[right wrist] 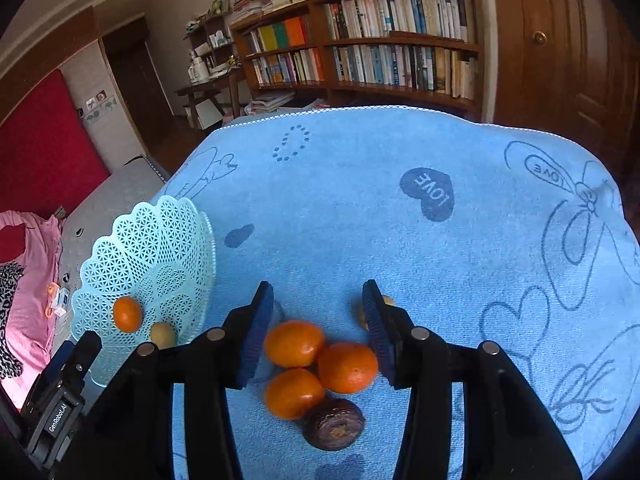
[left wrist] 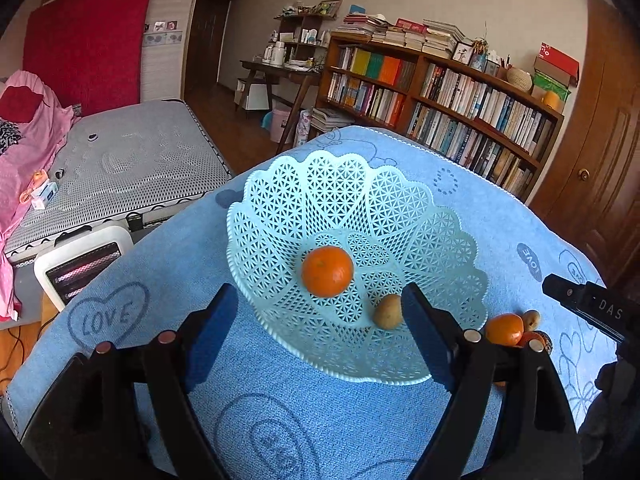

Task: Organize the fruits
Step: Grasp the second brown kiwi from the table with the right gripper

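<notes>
While one orange (left wrist: 327,271) and a small brown fruit (left wrist: 388,312) already lie in the basket (left wrist: 280,200), three oranges (right wrist: 294,343) and a dark fruit (right wrist: 334,424) wait on the counter (right wrist: 360,200) between the spread, empty right tongs (right wrist: 316,332); the left tongs (left wrist: 320,332) are spread too.

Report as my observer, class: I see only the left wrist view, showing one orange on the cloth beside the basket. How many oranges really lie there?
Observer: Three oranges, clustered and touching, on the blue cloth.
Operator: Anything else with them?
Observer: A dark purple fruit sits against the two nearest oranges.
Operator: What is the right gripper doing?
Observer: The right gripper is open and holds nothing; its fingers frame the cluster in the right wrist view.
</notes>
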